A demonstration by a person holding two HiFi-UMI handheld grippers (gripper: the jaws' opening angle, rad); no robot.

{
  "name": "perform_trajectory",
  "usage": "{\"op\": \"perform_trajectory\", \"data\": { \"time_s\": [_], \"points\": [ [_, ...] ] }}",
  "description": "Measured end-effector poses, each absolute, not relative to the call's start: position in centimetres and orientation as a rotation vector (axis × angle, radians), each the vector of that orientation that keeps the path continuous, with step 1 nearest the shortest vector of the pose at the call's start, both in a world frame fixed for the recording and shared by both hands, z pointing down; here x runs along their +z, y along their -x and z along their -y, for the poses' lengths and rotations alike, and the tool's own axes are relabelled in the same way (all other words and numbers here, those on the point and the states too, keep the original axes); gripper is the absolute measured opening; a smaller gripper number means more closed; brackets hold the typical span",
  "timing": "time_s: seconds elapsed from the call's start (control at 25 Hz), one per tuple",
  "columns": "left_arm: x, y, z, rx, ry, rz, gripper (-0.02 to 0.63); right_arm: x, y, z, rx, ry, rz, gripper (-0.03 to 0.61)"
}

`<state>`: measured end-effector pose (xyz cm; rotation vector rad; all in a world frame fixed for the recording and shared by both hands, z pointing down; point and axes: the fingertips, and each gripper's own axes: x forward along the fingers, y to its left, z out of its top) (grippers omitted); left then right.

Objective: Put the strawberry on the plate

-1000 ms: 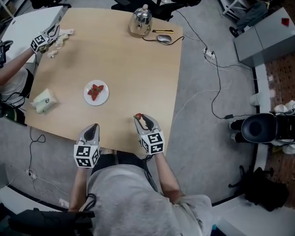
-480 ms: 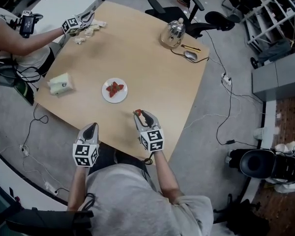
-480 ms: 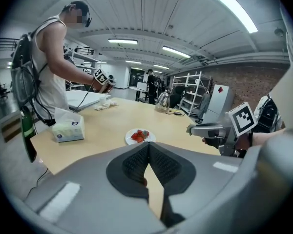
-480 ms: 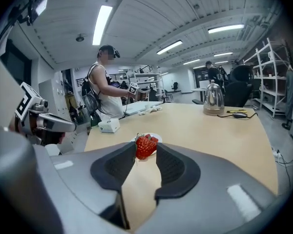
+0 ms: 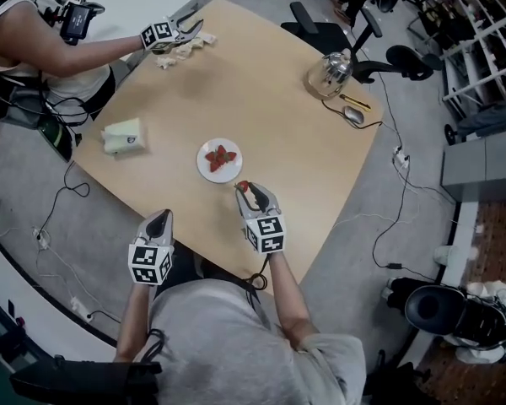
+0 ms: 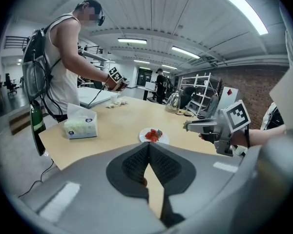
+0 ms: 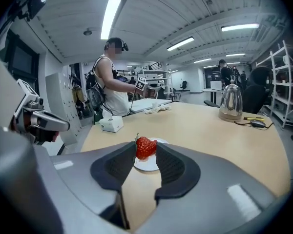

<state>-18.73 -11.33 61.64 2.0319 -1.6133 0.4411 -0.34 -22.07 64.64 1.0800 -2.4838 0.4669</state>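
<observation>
A red strawberry [image 7: 145, 147] sits pinched between the tips of my right gripper [image 7: 145, 152], which is shut on it; in the head view that gripper [image 5: 246, 189] hovers over the table just right of and below the white plate [image 5: 206, 168]. The plate [image 6: 145, 141] carries other strawberries [image 5: 221, 156]. My left gripper [image 5: 158, 218] hangs at the table's near edge, left of the right one, with its jaws shut and nothing between them [image 6: 147, 150].
The wooden table [image 5: 278, 133] also holds a tissue box [image 5: 123, 135], a steel kettle [image 5: 329, 72], a mouse [image 5: 353, 116] and crumpled paper [image 5: 183, 51]. Another person [image 5: 46, 40] works at the far left corner with a gripper [image 5: 164, 34]. Cables run across the floor at right.
The head view has swung, so the table appears rotated. My right gripper with the strawberry has come closer to the plate. The left gripper stays at the near edge.
</observation>
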Motion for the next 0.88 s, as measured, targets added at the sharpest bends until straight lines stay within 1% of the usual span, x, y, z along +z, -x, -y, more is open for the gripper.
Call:
{"op": "perform_trajectory", "data": {
  "time_s": [0.44,0.88],
  "points": [
    [62.0,21.7,14.3,0.476,-2.018,1.599,0.018,68.7,3.8,25.4,0.512,-1.019,2.419,0.141],
    [62.8,24.5,16.2,0.513,-1.982,1.604,0.018,73.5,5.1,27.4,0.559,-0.985,2.338,0.141]
  ]
}}
